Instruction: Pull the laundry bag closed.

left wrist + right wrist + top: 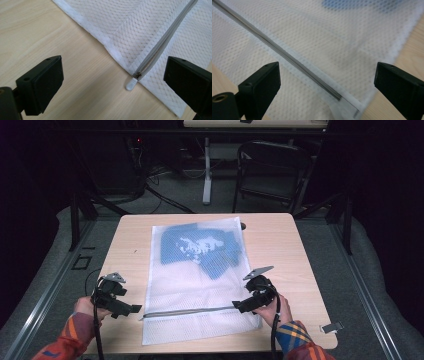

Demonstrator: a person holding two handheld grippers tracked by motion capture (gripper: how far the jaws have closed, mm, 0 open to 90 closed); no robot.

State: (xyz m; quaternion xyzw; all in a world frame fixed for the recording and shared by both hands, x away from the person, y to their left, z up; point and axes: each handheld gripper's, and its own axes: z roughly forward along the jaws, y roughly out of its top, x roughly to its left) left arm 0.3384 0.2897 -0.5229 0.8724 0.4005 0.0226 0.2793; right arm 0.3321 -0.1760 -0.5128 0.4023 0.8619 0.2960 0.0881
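Observation:
A white mesh laundry bag (200,285) lies flat on the wooden table (280,250) with a blue garment (200,249) inside its far half. A grey zipper (190,311) runs across the bag near the front edge and looks closed. My left gripper (132,310) is open just off the bag's left edge, and its white zipper pull (131,83) lies on the table between the jaws, untouched. My right gripper (240,307) stands open over the zipper's right end (334,93), with nothing gripped. The mesh (332,37) lies below its jaws.
A small grey clip (332,327) lies at the table's front right corner. A dark round spot (243,226) sits by the bag's far right corner. Beyond the table stand a dark chair (272,170) and a white table leg (206,175).

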